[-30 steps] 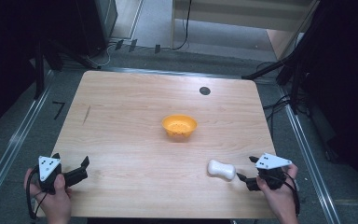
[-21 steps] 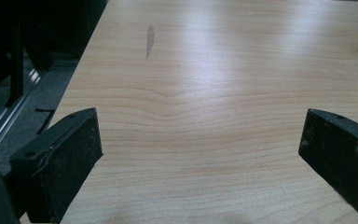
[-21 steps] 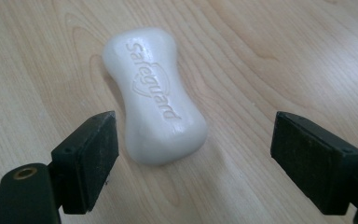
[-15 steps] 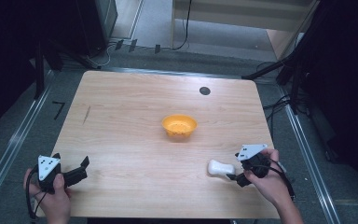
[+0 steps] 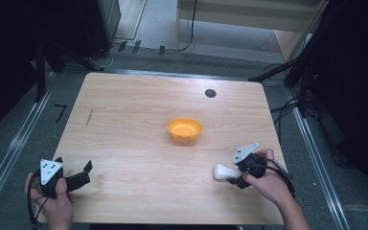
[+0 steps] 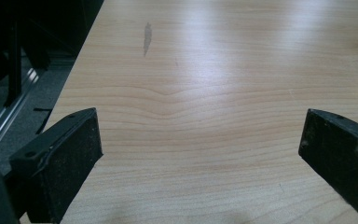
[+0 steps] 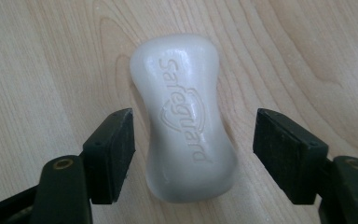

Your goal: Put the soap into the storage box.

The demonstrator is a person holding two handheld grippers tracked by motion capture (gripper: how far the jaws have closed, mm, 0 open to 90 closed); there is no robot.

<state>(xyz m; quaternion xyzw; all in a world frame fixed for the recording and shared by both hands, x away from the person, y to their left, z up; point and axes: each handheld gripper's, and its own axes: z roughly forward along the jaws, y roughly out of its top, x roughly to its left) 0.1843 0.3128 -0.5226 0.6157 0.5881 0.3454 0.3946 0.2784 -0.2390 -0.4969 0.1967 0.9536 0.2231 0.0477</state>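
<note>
A white bar of soap point(image 5: 222, 171) lies flat on the wooden table point(image 5: 124, 120) near its front right. In the right gripper view the soap point(image 7: 184, 116) sits lengthwise between the two black jaws of my right gripper point(image 7: 195, 128), with a narrow gap on the left and a wider one on the right. The jaws have just been closing and do not press on the soap. A hand holds that right gripper point(image 5: 232, 175) just right of the bar. My left gripper point(image 5: 87, 174) rests at the front left, open over bare wood point(image 6: 200, 135).
An orange bowl point(image 5: 184, 129) stands in the middle of the table, behind and left of the soap. A small black round mark point(image 5: 210, 93) lies near the far edge. Metal rails and dark floor border the table on both sides.
My right gripper has moved left up to the soap, so the bar now lies between its jaws. The left hand and the bowl have kept still.
</note>
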